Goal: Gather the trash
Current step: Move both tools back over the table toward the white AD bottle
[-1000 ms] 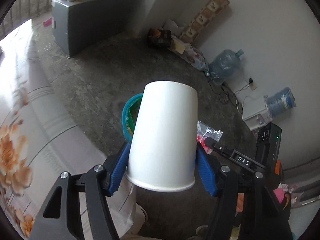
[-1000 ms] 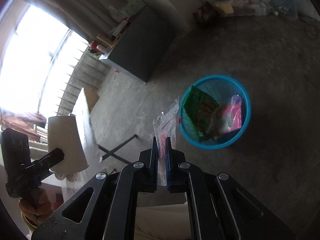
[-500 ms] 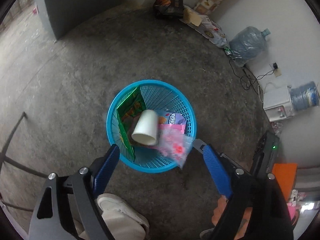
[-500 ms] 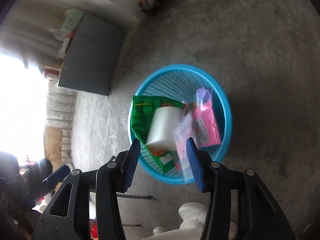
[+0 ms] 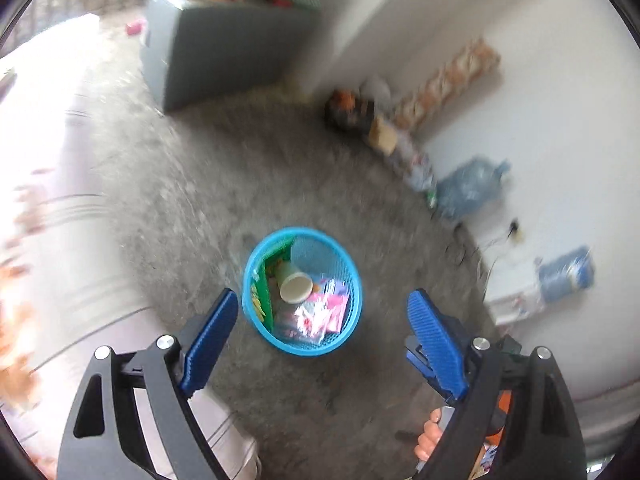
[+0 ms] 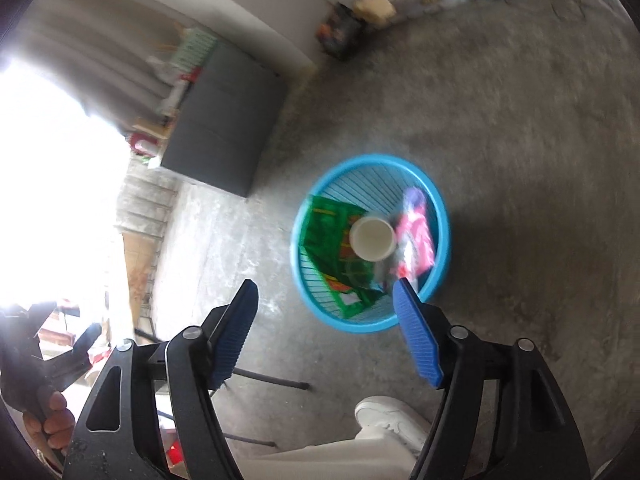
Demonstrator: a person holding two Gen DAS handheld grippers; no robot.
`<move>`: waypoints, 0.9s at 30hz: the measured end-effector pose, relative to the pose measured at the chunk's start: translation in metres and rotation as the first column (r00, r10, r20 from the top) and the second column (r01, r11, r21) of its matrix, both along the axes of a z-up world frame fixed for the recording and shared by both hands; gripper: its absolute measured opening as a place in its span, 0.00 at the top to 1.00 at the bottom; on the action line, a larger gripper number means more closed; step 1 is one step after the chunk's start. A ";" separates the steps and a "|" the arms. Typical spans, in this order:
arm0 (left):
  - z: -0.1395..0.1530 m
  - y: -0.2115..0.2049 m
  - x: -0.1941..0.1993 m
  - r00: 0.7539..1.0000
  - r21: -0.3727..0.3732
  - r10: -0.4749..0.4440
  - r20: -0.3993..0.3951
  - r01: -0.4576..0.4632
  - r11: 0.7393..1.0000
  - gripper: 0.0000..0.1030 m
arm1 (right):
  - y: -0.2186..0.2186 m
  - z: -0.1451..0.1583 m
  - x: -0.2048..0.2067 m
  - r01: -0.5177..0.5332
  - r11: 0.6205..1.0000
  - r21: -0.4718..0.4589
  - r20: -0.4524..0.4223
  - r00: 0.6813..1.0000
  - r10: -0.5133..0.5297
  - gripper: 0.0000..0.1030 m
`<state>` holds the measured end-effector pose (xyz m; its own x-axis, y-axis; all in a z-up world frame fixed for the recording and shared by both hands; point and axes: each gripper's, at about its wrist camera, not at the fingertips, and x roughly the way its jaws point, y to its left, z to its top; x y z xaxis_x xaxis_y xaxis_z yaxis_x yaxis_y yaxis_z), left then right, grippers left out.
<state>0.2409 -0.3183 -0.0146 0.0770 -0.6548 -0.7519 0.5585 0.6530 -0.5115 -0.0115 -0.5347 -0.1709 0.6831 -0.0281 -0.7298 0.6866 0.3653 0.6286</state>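
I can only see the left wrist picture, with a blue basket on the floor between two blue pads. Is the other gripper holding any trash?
Observer: No. The right gripper is open with nothing between its pads; its jaws have just been opening. The left gripper is open too.
Visitor: Whose floor is this, is someone standing there?
Observer: The right wrist view shows a white shoe near the blue basket.
Visitor: Is the paper cup standing up in there?
Observer: From the right side the paper cup shows its open mouth towards the camera, between a green packet and a pink wrapper.
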 end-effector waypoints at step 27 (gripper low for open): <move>0.020 0.468 0.016 0.618 -0.255 0.783 -0.065 -0.769 0.586 0.13 | 0.345 0.176 0.234 -0.833 0.317 -0.454 0.012 0.350 0.937 0.32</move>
